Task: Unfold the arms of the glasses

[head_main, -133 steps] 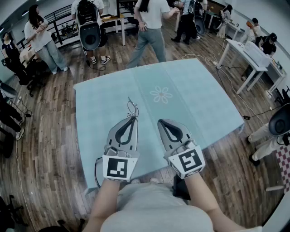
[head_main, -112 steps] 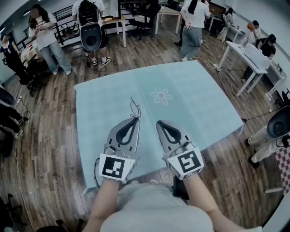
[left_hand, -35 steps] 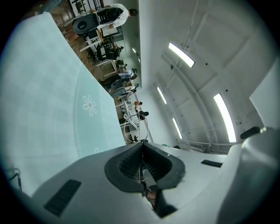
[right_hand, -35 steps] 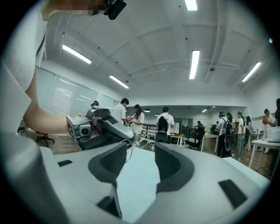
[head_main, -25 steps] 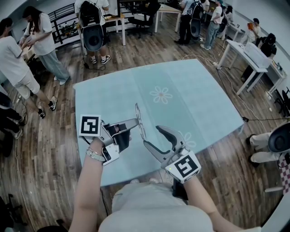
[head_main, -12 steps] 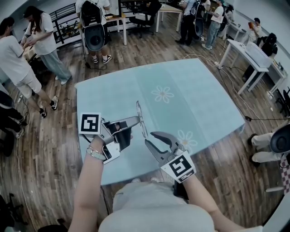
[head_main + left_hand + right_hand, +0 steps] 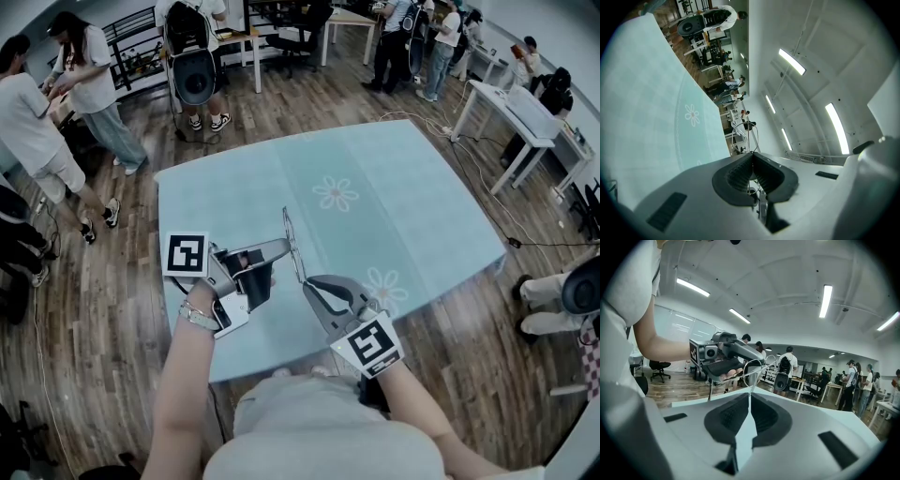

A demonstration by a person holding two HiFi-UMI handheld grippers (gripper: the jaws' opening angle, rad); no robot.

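Thin wire-framed glasses [image 7: 290, 236] hang in the air over the near part of the pale blue table [image 7: 403, 197]. My left gripper [image 7: 282, 248] comes in level from the left and is shut on the frame; in the left gripper view the wire rim [image 7: 748, 137] rises out of its closed pads. My right gripper [image 7: 307, 284] reaches up from below right. Its jaws are closing, with one thin arm of the glasses [image 7: 750, 386] between the pads, which meet on it. The right gripper view looks across at the left gripper [image 7: 725, 354] holding the lens.
The tablecloth carries flower prints [image 7: 335, 194]. Several people [image 7: 42, 103] stand on the wooden floor beyond the table's far side. White desks [image 7: 520, 112] stand at the right, and a cable runs along the floor there. The table's near edge [image 7: 281, 361] lies just below my grippers.
The right gripper's jaws went from wide open to closed round the glasses arm, and it sank slightly. The left gripper held the glasses still.
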